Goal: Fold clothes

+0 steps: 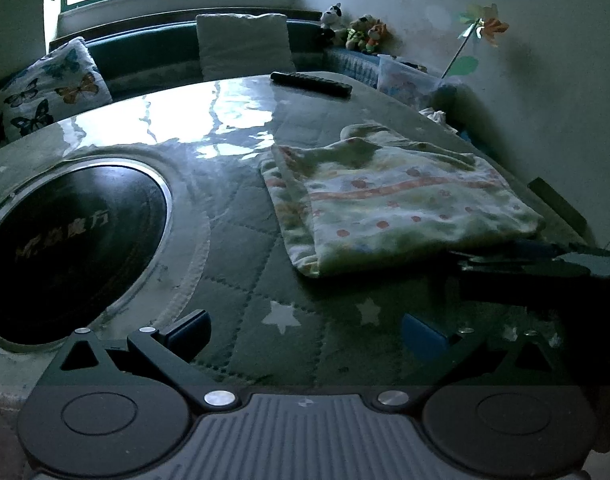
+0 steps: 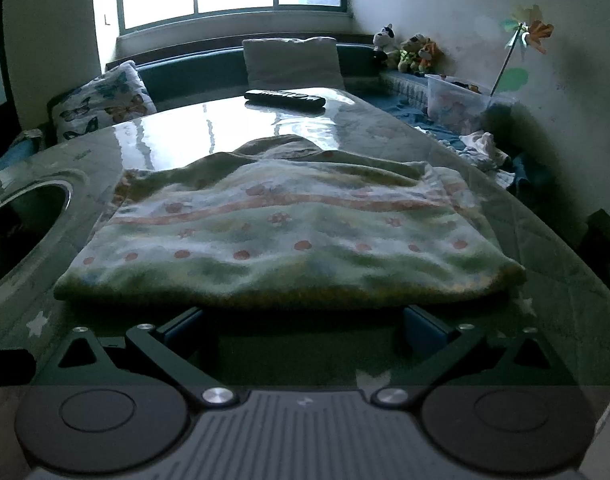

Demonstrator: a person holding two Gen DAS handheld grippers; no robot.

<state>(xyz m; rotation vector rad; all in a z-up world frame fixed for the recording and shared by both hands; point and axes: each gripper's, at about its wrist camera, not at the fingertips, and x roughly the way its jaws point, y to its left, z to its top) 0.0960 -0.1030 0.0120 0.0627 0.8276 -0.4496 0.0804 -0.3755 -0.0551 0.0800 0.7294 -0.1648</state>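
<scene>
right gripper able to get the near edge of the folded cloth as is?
Probably yes. The right gripper is open, with the folded cloth and its near edge right ahead of its fingers; nothing lies between. The left gripper sits off to the side over bare table cover.

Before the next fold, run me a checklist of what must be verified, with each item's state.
1. Left tool open and holding nothing: ok.
2. Right tool open, fingers at the near edge of the folded cloth: ok; whether cloth lies between the fingers: cannot tell.
3. Cloth lies flat on the table, already folded over: ok.
4. Remote control lies at the far end, apart from the cloth: ok.
5. Round black plate set in the table is beside the cloth, not under it: ok.
6. Far edge of the cloth smooth: not ok, it is rumpled.
</scene>
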